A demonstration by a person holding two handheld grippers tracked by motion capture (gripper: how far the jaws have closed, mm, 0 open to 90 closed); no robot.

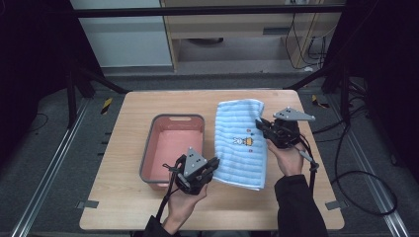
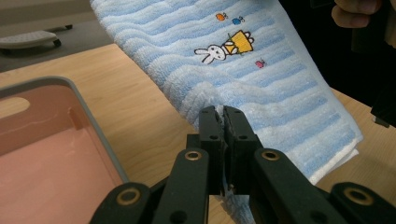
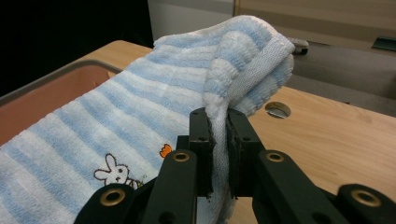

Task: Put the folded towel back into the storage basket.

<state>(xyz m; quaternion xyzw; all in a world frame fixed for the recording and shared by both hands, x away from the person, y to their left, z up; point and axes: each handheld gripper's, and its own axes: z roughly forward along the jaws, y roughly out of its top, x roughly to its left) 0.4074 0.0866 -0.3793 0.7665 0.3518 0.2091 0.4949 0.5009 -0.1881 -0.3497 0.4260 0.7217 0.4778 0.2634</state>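
Towel (image 1: pixel 240 142): light blue with white stripes, terry weave, folded double. Embroidered white rabbit beside a yellow motif near its centre, small orange, blue and pink marks around it. Lying on the table (image 1: pixel 128 163) right of centre, long axis running roughly 12 to 6 o'clock in the high view, just beside the tub (image 1: pixel 172 150) at its 3 o'clock. Near edge raised off the wood where pinched.

Left gripper (image 2: pixel 223 122): jaws together, clamped on the towel's edge at the 7 o'clock corner. Right gripper (image 3: pixel 218 128): jaws closed on a bunched fold of the towel's 3 o'clock edge, cloth standing up above the jaw tips.

Tub: pink inside, grey rim, rectangular, handle slot at the 12 o'clock end. Interior bare. Sitting left of centre on the table.

Obscured: towel's underside and lower layer not visible. Tub's 6 o'clock corner covered by the left gripper in the high view. Depth of cloth between either pair of jaws not discernible. Small round hole in the tabletop at 2 o'clock of the right gripper, contents unclear.
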